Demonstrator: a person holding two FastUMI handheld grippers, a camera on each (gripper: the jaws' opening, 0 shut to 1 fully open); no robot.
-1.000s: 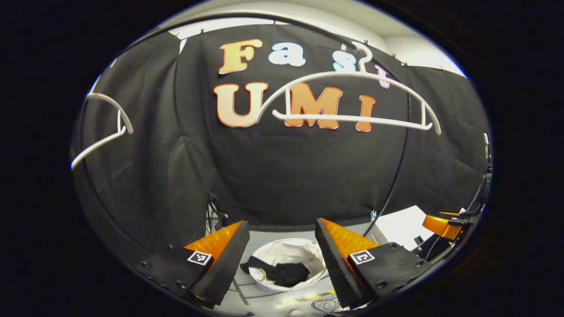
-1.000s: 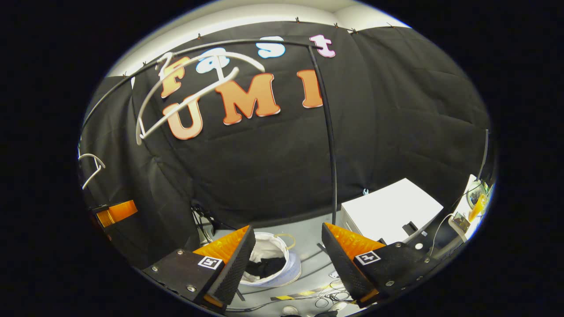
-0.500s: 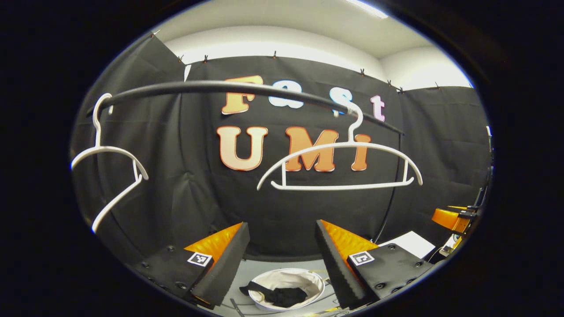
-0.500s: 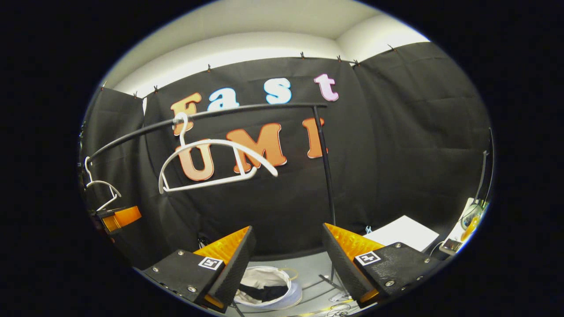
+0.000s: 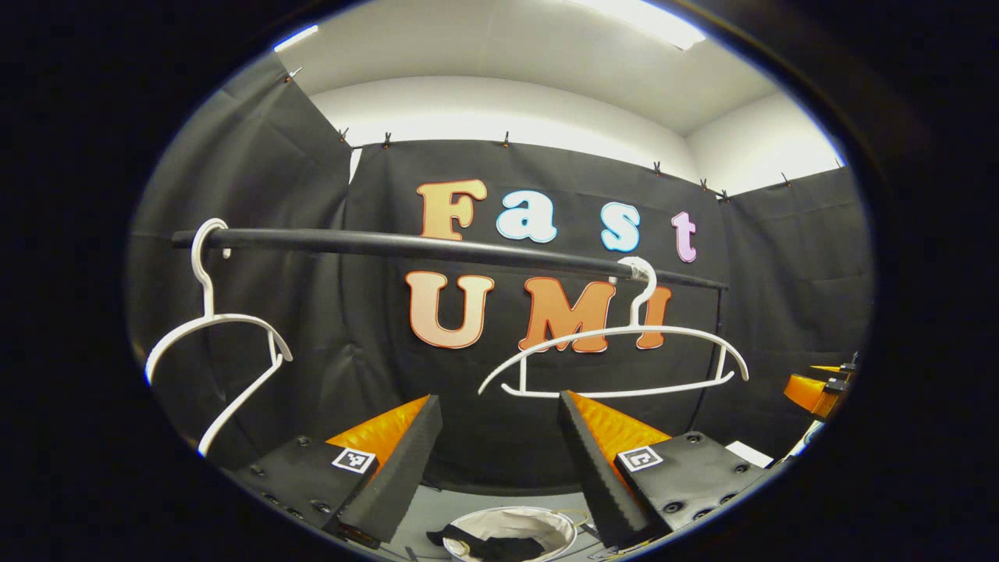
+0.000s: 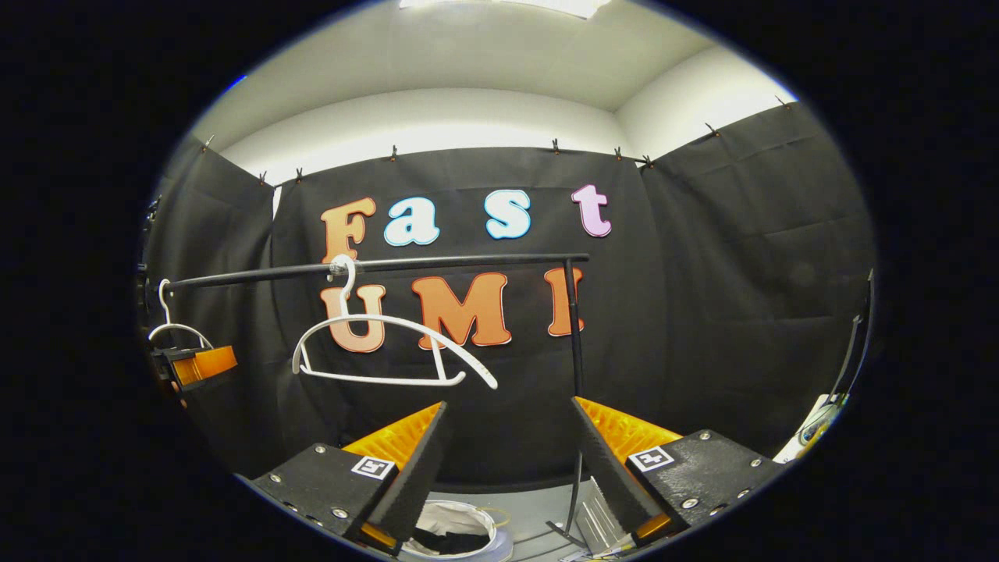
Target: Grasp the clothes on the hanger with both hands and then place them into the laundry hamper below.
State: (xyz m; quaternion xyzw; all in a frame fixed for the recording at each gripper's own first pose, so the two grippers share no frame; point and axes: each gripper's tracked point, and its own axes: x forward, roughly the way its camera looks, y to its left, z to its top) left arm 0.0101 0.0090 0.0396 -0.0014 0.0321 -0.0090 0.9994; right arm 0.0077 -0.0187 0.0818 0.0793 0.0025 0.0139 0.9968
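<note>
Below, black clothes (image 5: 499,546) in hamper (image 5: 511,521), between parted fingers (image 5: 398,468)

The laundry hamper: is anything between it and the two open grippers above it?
Nothing visible blocks the laundry hamper. Below the open left gripper and right gripper, it already holds dark clothes; both hangers are bare.

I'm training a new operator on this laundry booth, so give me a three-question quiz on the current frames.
1. True or false: both white hangers on the black rail are bare.
2. The dark garment lies: A) on a hanger B) in the white hamper C) between the left tongs.
3. Fill in: the right tongs are ____.

Key: 1 true; 2 B; 3 open.
</note>
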